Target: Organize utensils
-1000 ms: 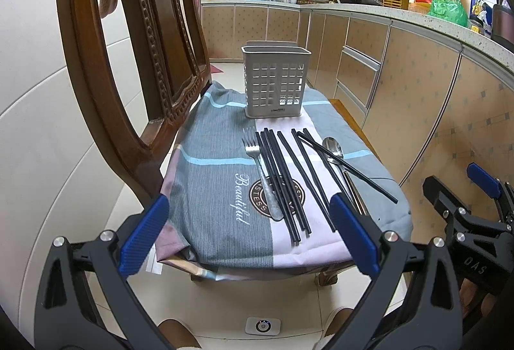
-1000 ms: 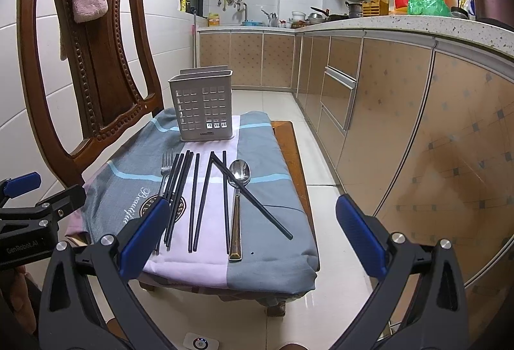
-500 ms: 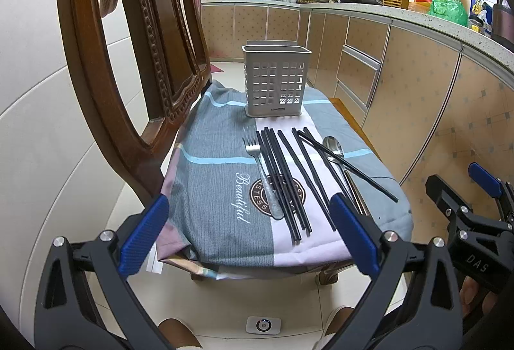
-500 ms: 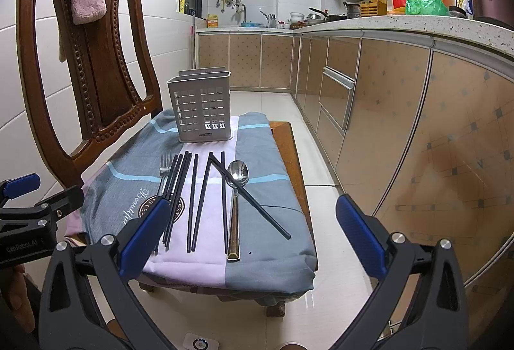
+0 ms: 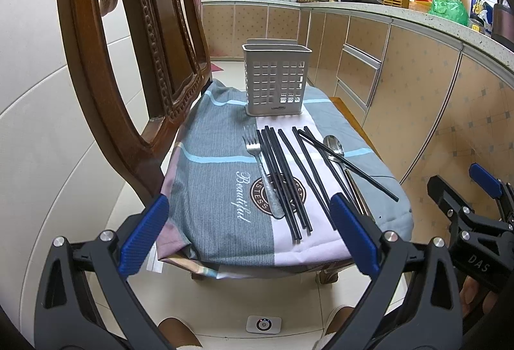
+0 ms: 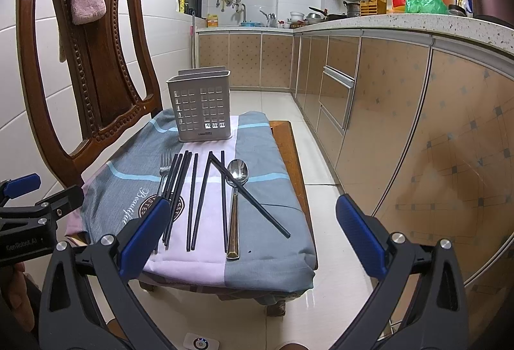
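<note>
Utensil caddy (image 5: 275, 80) stands upright at the far end of the cloth-covered chair seat (image 5: 218, 189); its interior is hidden. In front of the caddy lie a fork (image 5: 261, 166), black chopsticks (image 5: 282, 179) and a spoon (image 6: 236, 189), one chopstick crossing the spoon. Left gripper (image 5: 247, 234) and right gripper (image 6: 253, 231) hover before the near edge, jaws spread, holding nothing. The left blue pad partly covers the spoon handle.

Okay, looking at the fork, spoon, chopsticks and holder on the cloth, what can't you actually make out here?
- Inside of the holder: both views, its walls hide it.
- Fork handle: right wrist view, chopsticks and the right gripper finger cover it.
- Spoon handle end: left wrist view, behind the left gripper finger.
- Holder label: too small.
</note>
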Tool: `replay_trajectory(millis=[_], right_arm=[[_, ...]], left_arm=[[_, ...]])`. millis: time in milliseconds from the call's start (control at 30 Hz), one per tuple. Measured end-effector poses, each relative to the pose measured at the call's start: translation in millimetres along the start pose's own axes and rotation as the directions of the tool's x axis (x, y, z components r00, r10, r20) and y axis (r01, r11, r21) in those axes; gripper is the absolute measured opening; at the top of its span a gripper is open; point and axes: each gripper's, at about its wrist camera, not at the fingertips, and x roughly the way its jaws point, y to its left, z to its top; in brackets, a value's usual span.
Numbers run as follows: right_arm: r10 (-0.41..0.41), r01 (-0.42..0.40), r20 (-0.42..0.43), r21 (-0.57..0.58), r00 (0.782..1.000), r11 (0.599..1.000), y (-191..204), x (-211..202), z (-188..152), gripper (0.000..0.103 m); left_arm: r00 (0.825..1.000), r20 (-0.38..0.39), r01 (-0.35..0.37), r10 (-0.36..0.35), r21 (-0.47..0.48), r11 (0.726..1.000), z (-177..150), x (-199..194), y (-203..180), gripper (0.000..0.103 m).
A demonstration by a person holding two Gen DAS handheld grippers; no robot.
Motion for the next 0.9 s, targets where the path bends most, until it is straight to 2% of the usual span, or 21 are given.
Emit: replay_trajectory(millis=[900], right_arm=[[0.004,-0.004,-0.007,-0.001,1.000,1.000,0.8,1.4,-1.9,0.101]], left_arm=[[1.000,-0.013,0.001,-0.001,0.004,1.000,0.3,3.3,0.4,0.099]])
